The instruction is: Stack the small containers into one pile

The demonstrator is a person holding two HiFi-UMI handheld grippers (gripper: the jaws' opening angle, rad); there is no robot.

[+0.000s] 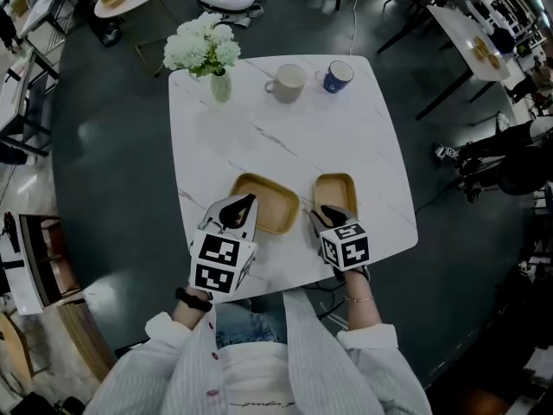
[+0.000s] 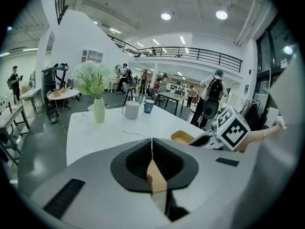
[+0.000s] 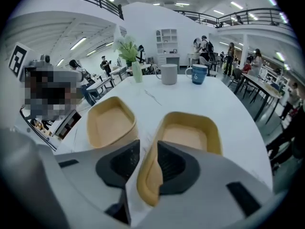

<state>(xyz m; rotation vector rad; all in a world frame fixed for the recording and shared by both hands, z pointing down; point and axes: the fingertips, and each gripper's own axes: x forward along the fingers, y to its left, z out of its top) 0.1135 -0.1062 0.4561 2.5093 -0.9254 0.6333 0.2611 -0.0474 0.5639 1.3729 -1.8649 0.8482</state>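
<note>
a: left gripper (image 2: 152, 162), state?
b: the jaws are drawn almost together. a thin tan wall is pinched between them. it is taken as the rim of the left container (image 1: 270, 202), gripped at the side nearest the person's left.

a: right gripper (image 3: 147, 163)?
b: it is closed on the near left rim of the right container (image 3: 190, 136). the wall is seen clamped between the two dark pads, with a narrow gap held by the rim's thickness.

a: where are the containers placed?
b: both are seen side by side at the near part of the white marble table (image 1: 285, 141), apart and not stacked, open sides up. the left one is wider and the right one narrower in the head view. whether either is lifted off the surface cannot be told.

a: anything further out?
b: a vase (image 1: 221, 85) of white flowers is set at the far left corner. a white mug (image 1: 287, 82) and a blue mug (image 1: 338, 76) are lined up beside it along the far edge, well apart from the containers.
</note>
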